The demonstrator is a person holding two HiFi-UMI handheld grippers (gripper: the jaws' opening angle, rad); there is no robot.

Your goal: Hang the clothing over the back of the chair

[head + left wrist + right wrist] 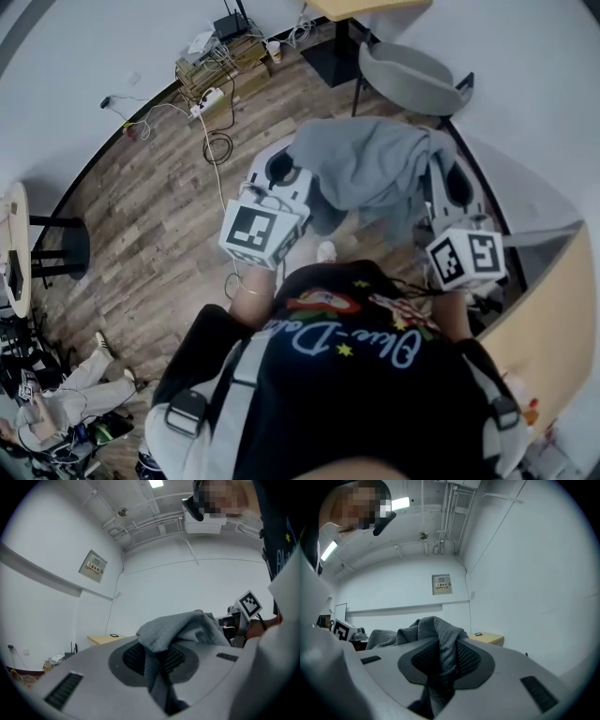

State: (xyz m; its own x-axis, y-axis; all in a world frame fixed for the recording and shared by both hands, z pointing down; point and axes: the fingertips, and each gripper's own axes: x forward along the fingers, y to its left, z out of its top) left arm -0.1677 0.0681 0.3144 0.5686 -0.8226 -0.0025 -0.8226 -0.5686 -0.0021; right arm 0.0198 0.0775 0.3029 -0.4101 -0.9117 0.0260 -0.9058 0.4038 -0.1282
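Two hand-held grippers, left [158, 665] and right [439, 667], clamp the grey clothing [375, 167].

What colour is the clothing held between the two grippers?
The garment is plain grey with a fine waffle-like knit. It shows best in the right gripper view.

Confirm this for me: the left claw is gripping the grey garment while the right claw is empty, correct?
Not quite. The right claw is not empty: the right gripper view shows its jaws shut on the grey garment too. The left claw does grip it, as you said.
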